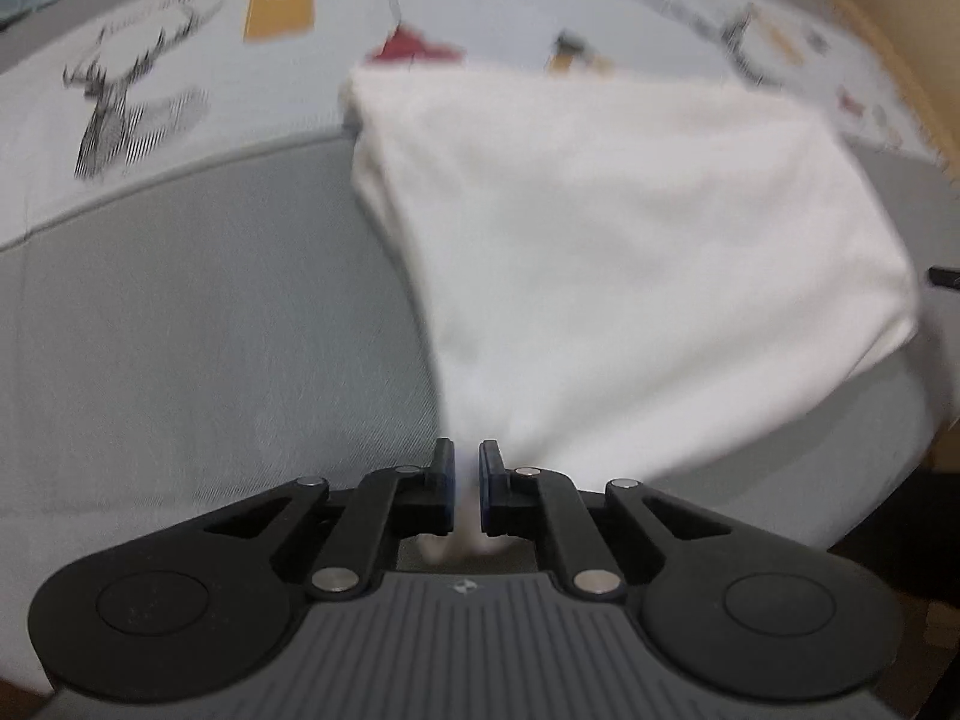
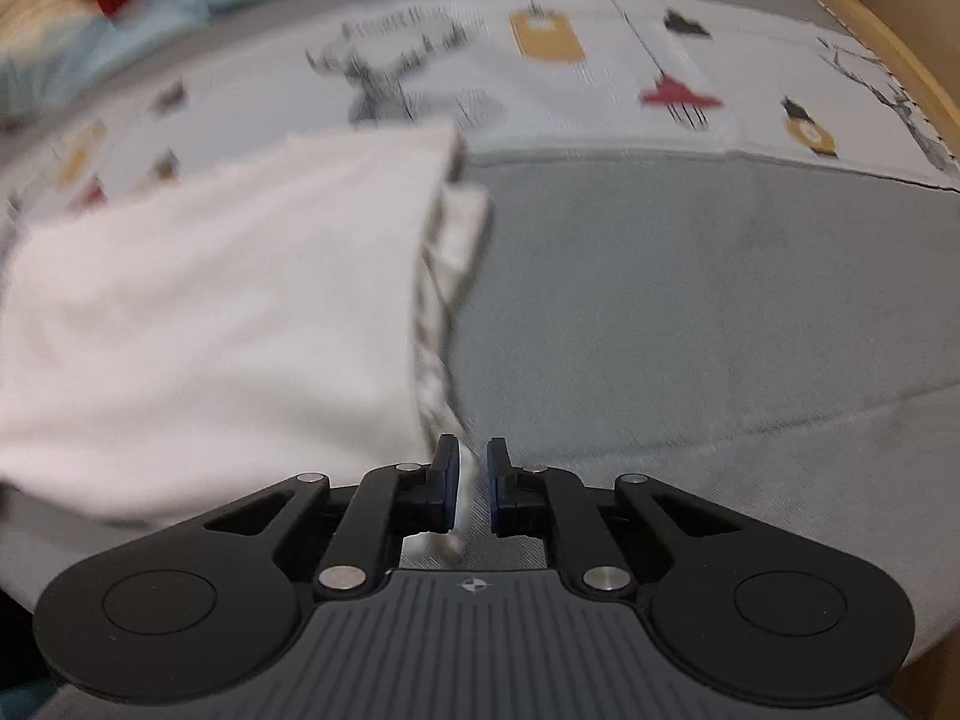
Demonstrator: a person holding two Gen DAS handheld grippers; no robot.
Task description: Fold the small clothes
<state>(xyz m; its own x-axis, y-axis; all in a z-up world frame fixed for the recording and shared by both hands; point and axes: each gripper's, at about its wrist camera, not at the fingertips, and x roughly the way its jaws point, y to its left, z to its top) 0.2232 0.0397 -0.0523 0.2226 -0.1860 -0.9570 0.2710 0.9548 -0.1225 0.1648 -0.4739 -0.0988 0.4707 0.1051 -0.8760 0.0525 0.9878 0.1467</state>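
On the bedspread (image 1: 150,312), lettering blurred, unreadable.

Left wrist: aimed steeply down, close over cloth (image 1: 630,252) | Right wrist: likewise | Shared: cloth, grey cover (image 2: 690,300), printed sheet (image 1: 180,90)

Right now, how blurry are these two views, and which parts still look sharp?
Left wrist view: the white garment and the printed bedspread are smeared by motion, while the left gripper is crisp. Right wrist view: same smear on cloth and print, strongest top left; the right gripper is sharp. Both bow straight edges.
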